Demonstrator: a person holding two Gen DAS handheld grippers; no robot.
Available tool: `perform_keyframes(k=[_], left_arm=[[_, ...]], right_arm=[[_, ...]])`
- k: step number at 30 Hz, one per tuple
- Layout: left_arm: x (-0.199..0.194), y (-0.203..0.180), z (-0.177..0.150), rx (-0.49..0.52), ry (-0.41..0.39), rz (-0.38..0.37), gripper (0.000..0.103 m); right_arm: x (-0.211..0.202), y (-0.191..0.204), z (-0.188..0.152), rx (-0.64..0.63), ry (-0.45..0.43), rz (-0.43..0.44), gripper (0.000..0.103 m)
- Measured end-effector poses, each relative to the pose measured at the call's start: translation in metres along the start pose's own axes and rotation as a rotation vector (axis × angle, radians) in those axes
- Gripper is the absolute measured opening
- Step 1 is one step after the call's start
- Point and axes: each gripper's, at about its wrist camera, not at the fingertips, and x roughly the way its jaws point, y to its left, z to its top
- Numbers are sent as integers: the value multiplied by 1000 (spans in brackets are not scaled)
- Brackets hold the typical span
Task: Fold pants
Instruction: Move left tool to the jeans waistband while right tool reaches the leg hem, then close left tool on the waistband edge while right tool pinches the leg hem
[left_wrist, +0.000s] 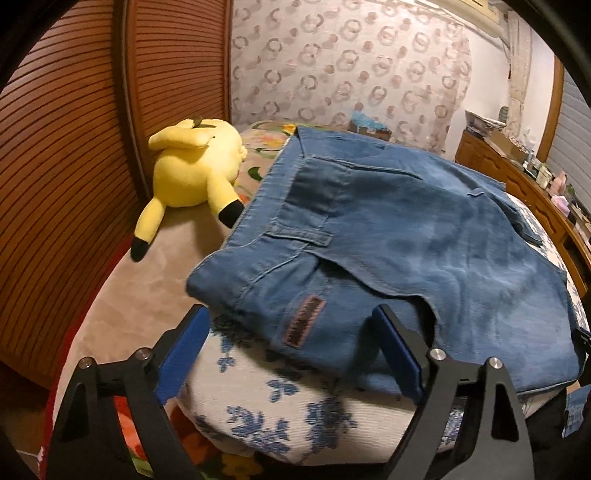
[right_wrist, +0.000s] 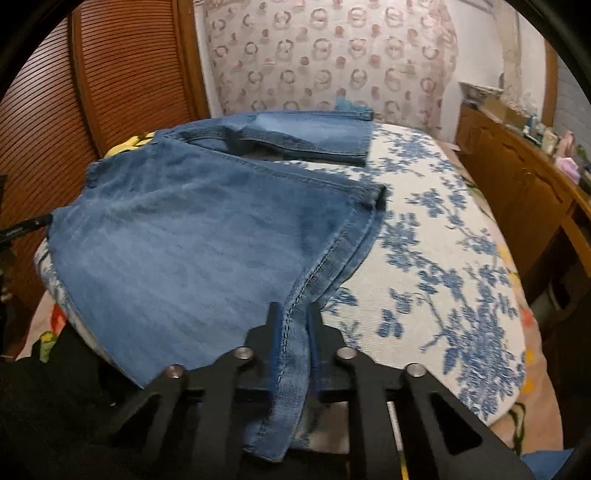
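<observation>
The right tool (right_wrist: 291, 314) is clamped on a seamed edge of the jeans (right_wrist: 177, 236) spread on the bed (right_wrist: 443, 258) ahead. The left tool (left_wrist: 291, 332) stands wide open astride the waistband corner, gripping nothing; it looks due to close there before the fold is lifted.

Dim warm indoor light; soft shadows; slight motion blur; strong fisheye bending, black vignette at corners.

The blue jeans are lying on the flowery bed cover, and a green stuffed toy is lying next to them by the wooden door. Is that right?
Almost. The stuffed toy is yellow with black tips, not green; the left wrist view shows it. The rest holds: the jeans lie on the flowery bed cover, and the toy lies next to them by the wooden door.
</observation>
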Motion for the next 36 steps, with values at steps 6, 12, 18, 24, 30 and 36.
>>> perform_keyframes(k=[6,12,18,24,30,36], left_arm=[[3,10,0,-10,0,13,82],[1,26,3,-30,-17,30,79],[9,41,9,-49,-11,52,74],[24,46,4,-60,24,47,74],[30,49,2,-68,39,32,74],[36,49,2,-66,48,24,74]], right_arm=[[-15,13,28,-84,-60,38,6],[-28,24,75,-145,-159,29,6],[-15,35,103,-129,-226,66,6],[51,37,109,-149,-151,110,6],[72,31,112,-137,-92,155,12],[46,2,112,-91,-116,82,46]])
